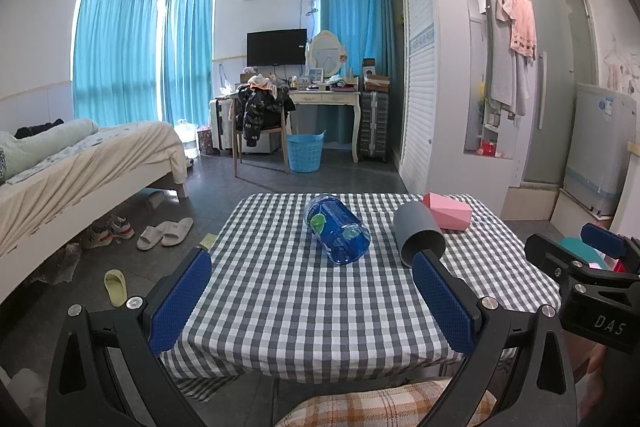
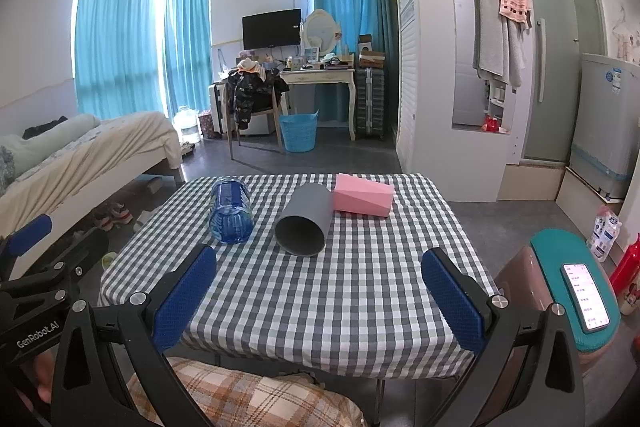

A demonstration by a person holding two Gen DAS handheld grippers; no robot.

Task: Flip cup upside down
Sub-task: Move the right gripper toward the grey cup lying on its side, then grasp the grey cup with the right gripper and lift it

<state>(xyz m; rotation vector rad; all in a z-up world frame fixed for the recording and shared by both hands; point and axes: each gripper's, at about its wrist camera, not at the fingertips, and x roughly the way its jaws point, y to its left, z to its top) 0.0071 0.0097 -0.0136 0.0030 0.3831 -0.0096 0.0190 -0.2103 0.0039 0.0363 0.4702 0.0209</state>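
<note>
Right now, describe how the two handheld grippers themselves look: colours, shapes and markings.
The left gripper and the right gripper match: black angular frames with triangular cut-outs and silver pivot bolts, each carrying two flat rectangular finger pads in textured royal blue. The left body reads "GenRobot.AI" in white, the right body "DAS". No cables or sleeves show.

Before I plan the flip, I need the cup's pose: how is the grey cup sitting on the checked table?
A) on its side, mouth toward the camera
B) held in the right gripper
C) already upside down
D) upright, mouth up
A: the grey cup lies on its side on the table, its dark open mouth facing the camera, and both grippers are open and empty.
</note>
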